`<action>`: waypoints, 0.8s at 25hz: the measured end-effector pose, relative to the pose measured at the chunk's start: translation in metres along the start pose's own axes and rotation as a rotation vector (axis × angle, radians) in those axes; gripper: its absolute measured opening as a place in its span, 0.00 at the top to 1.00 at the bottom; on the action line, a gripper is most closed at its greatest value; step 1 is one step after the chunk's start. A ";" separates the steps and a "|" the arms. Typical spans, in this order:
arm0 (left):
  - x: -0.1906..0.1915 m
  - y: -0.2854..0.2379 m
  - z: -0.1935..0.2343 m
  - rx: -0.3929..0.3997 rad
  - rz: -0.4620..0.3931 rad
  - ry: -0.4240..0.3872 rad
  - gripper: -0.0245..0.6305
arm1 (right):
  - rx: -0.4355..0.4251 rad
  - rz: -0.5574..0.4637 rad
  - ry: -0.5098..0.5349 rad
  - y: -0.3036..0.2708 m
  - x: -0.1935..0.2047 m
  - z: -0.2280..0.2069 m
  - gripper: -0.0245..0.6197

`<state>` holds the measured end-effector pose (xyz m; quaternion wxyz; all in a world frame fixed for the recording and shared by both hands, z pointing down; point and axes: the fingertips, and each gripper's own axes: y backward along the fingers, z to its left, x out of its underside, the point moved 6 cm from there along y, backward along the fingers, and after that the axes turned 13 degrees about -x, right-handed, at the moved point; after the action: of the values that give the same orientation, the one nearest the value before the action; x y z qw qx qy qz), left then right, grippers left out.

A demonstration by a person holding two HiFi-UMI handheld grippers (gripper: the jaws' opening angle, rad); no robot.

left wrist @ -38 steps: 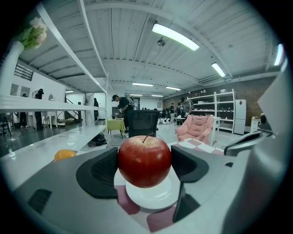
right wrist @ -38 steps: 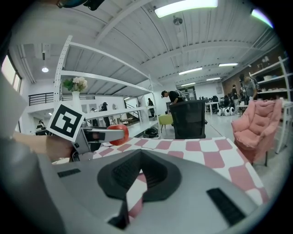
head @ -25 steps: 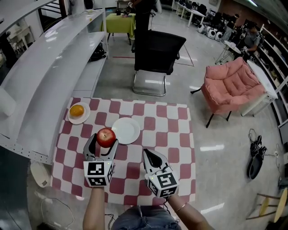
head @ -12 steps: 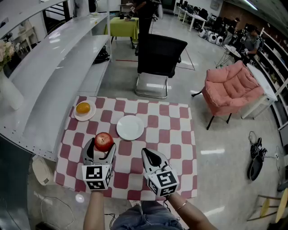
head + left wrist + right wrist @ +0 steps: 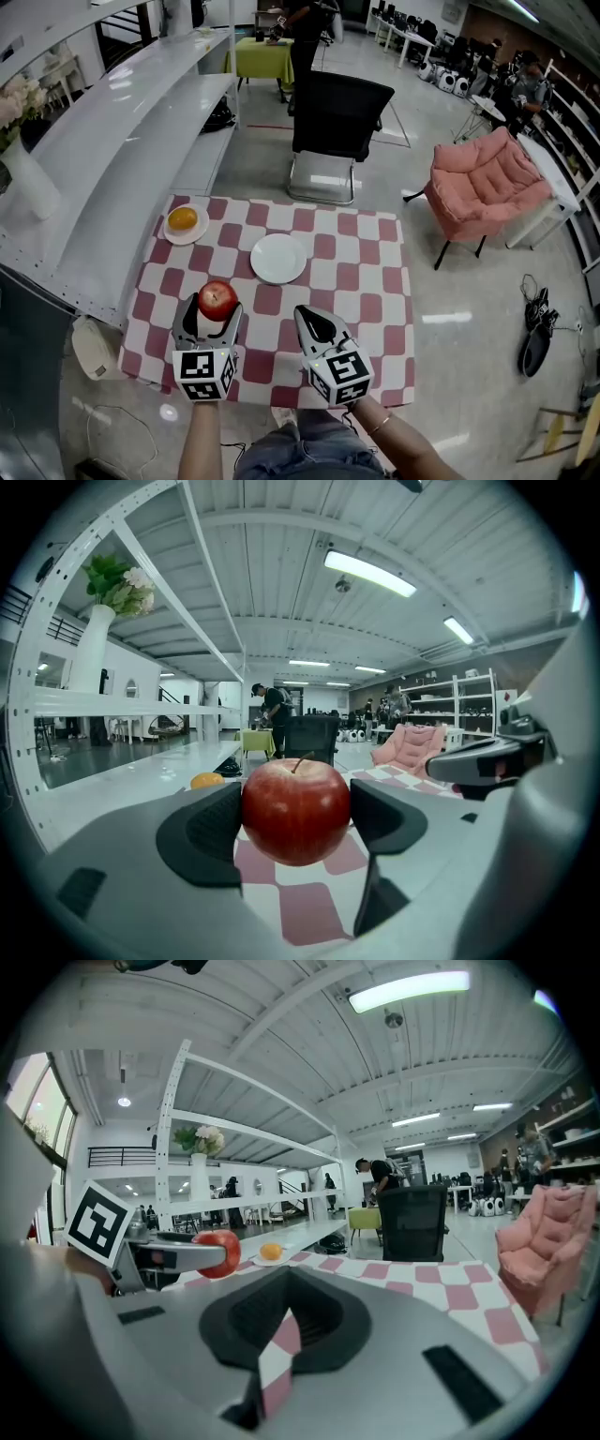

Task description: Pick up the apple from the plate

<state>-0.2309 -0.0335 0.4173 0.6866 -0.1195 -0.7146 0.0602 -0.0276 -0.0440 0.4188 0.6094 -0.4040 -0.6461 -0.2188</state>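
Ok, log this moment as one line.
left gripper: shut on apple | right gripper: shut, empty | plate: bare | orange: on small plate

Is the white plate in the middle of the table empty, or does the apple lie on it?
Empty. The white plate is bare; the apple sits between the jaws of the left gripper, off the plate.

Left gripper (image 5: 217, 309) and right gripper (image 5: 314, 324) — pale grey, wedge-shaped shells, each jaw lined with a black textured pad (image 5: 201, 832). At the rear of each sits a white cube (image 5: 204, 373) printed with black square markers. The person wears blue jeans (image 5: 298, 452) — and a thin bracelet (image 5: 377, 431) on the right wrist.
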 end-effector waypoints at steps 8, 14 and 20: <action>0.010 0.026 0.011 -0.033 0.007 0.003 0.42 | -0.015 0.004 -0.002 0.003 0.000 0.013 0.95; 0.014 0.040 0.015 -0.047 0.006 -0.003 0.42 | -0.015 0.008 0.026 0.008 0.002 0.021 0.95; 0.014 0.048 0.017 -0.050 -0.002 -0.002 0.42 | -0.016 0.007 0.039 0.013 0.002 0.028 0.95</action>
<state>-0.2440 0.0175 0.4176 0.6827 -0.1360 -0.7167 0.0418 -0.0343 -0.0139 0.4132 0.6193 -0.4069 -0.6311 -0.2294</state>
